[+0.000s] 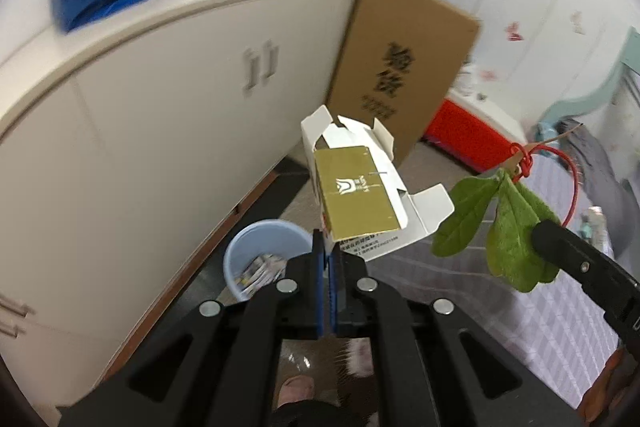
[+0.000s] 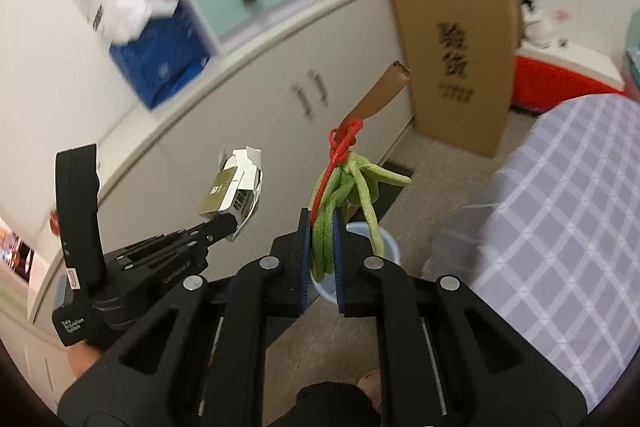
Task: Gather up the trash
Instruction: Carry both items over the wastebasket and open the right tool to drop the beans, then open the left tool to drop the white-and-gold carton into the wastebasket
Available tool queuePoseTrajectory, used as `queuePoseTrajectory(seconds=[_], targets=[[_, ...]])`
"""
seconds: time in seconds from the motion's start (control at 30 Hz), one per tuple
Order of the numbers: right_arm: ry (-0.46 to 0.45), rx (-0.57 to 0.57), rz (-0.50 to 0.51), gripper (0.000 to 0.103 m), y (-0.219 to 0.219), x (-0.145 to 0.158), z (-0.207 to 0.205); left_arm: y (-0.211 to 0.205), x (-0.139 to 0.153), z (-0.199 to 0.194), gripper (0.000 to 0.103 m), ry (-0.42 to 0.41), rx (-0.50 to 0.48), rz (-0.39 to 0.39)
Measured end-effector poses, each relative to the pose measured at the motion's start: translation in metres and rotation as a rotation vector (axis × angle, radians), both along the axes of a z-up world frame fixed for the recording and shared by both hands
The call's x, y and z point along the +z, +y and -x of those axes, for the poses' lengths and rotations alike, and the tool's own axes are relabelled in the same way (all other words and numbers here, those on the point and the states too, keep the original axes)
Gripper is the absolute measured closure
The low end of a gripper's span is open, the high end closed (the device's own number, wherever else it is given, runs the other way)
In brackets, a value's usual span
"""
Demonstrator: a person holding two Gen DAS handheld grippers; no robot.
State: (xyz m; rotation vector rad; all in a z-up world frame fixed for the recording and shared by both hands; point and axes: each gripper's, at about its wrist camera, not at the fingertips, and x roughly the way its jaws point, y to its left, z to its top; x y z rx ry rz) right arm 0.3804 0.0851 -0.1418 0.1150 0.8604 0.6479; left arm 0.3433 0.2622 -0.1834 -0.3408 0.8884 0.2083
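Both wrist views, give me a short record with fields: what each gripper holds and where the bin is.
left gripper: shut on opened gold and white cardboard carton
right gripper: shut on green fabric leaves tied with red string
light blue plastic bin: on floor below both grippers, crumpled paper inside
background: tall brown cardboard box leaning by white cabinet

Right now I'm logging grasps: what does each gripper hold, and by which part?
Left gripper clamps the opened gold-and-white carton at its bottom edge. Right gripper pinches the green leaf ornament by its leaves, red cord on top.

Glossy gold carton (image 1: 356,203), felt leaves (image 1: 508,227)
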Motion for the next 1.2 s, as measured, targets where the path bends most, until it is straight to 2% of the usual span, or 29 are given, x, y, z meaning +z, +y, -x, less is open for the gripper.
queuePoseTrajectory(seconds=[0.13, 0.3, 0.43, 0.5, 0.57, 0.6, 0.63, 0.87, 1.2], targets=[[0.06, 0.054, 0.04, 0.093, 0.04, -0.03, -0.008, 0.037, -0.027, 0.005, 0.101, 0.059, 0.056, 0.018], [0.109, 0.097, 0.1, 0.092, 0.083, -0.064, -0.024, 0.064, -0.048, 0.006, 0.101, 0.103, 0.093, 0.03], [0.101, 0.12, 0.148, 0.092, 0.112, -0.079, -0.038, 0.077, -0.059, 0.006, 0.101, 0.12, 0.118, 0.033], [0.052, 0.124, 0.167, 0.091, 0.119, -0.082, -0.042, 0.084, -0.063, 0.004, 0.101, 0.129, 0.13, 0.029], [0.002, 0.119, 0.248, 0.069, 0.133, -0.093, -0.048, 0.086, -0.066, 0.003, 0.101, 0.136, 0.139, 0.028], [0.006, 0.12, 0.26, 0.037, 0.136, -0.099, -0.053, 0.088, -0.069, 0.002, 0.101, 0.144, 0.143, 0.029], [0.012, 0.114, 0.259, 0.033, 0.136, -0.104, -0.055, 0.089, -0.07, 0.0, 0.101, 0.149, 0.145, 0.031], [0.057, 0.088, 0.229, 0.033, 0.121, -0.114, -0.052, 0.087, -0.078, -0.006, 0.101, 0.162, 0.137, 0.039], [0.044, 0.037, 0.193, 0.033, 0.095, -0.098, -0.041, 0.069, -0.075, -0.015, 0.1, 0.155, 0.105, 0.036]])
